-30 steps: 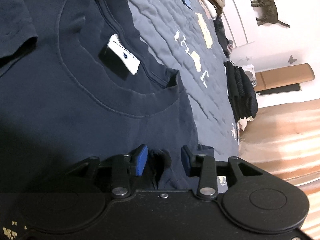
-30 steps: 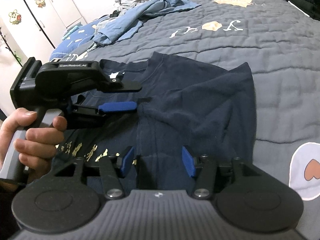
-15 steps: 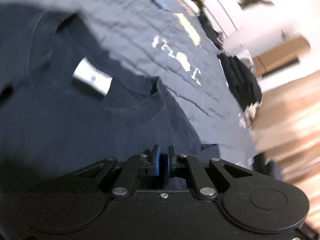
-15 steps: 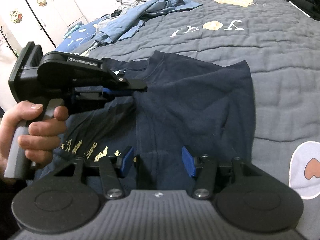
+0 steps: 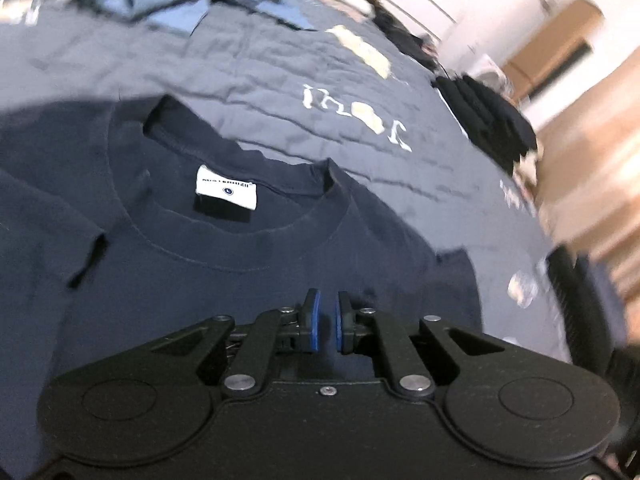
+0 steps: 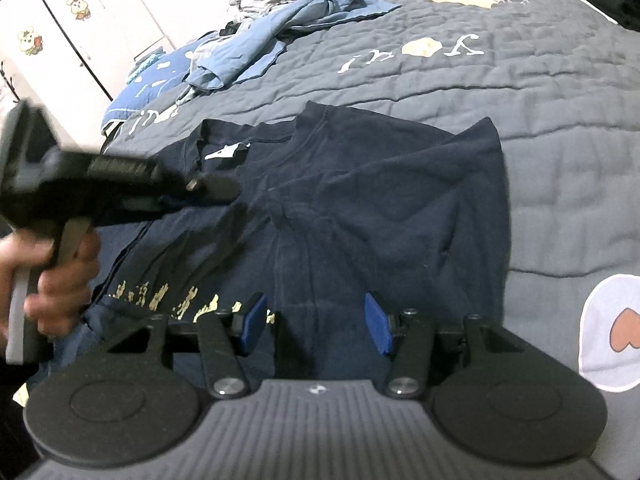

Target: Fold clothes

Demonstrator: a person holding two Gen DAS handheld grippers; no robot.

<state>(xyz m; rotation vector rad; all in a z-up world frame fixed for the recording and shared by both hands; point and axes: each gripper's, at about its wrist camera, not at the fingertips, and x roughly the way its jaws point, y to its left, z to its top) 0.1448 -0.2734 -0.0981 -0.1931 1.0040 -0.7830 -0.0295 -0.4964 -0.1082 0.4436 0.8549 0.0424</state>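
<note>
Now navy T-shirt (image 6: 384,208) flat on quilted bed (image 6: 560,92), collar pointing away, long axis toward cameras. Left hand-held gripper (image 5: 324,322) nearly closed, gripping nothing visible; right hand-held gripper (image 6: 316,322) spread, empty over hem.

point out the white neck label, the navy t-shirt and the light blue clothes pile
white neck label (image 5: 227,193): left wrist view, middle of the tag.
navy t-shirt (image 6: 400,208): right wrist view, folded-over body panel.
light blue clothes pile (image 6: 256,40): right wrist view, crumpled middle fabric.
</note>
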